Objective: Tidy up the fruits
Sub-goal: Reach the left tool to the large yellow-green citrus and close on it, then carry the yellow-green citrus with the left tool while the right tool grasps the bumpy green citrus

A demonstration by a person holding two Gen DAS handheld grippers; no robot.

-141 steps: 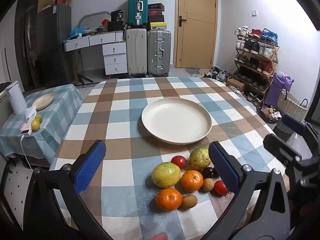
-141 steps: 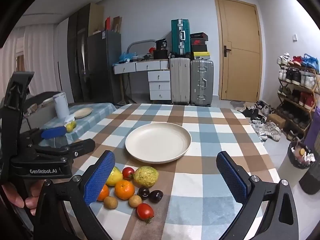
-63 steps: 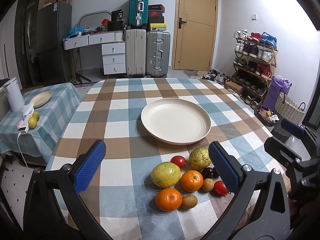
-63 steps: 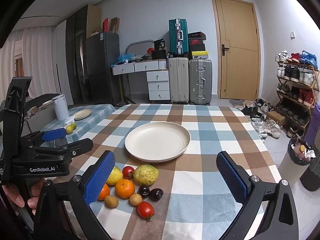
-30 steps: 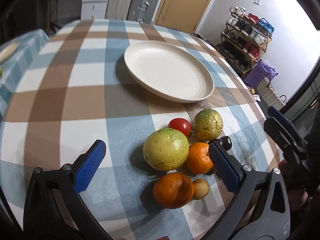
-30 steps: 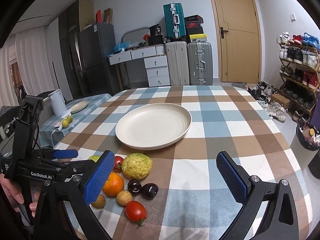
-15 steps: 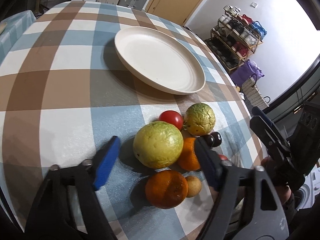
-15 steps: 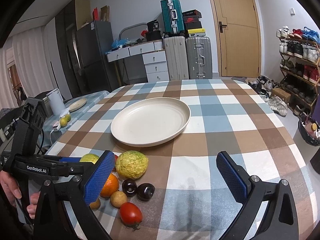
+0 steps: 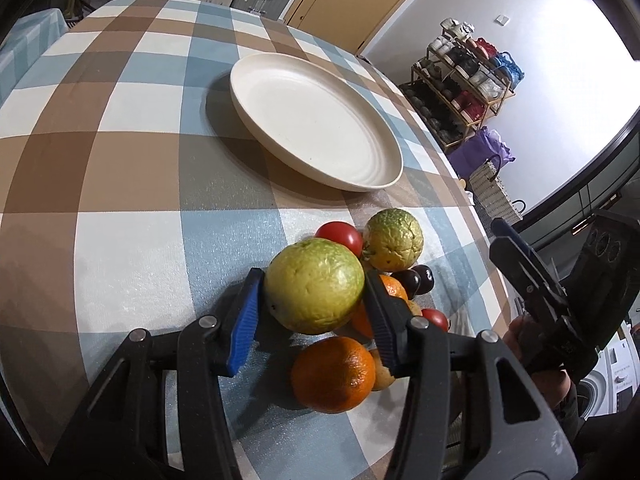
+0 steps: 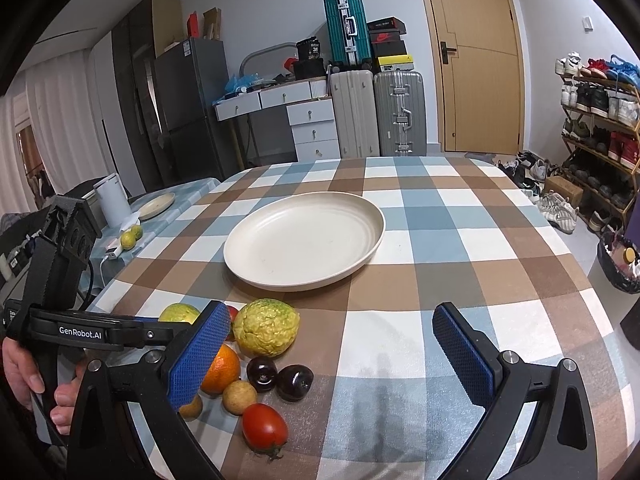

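The left tongs [image 9: 312, 312] had just closed around the green fruit [image 9: 314, 285], presumably for the plate [image 9: 394, 168]; the right tongs [image 10: 332, 354] hung released.

The surface [image 10: 460, 280] wears a checked cloth of brown, blue and white. A wide cream plate [image 10: 304, 240] sits near its middle. Nearer the edge a cluster of fruit lies on the cloth: a bumpy yellow-green citrus [image 10: 266, 327], an orange [image 9: 333, 374], two dark plums [image 10: 276, 378], a red tomato [image 10: 265, 426] and a small brown fruit [image 10: 239, 397].
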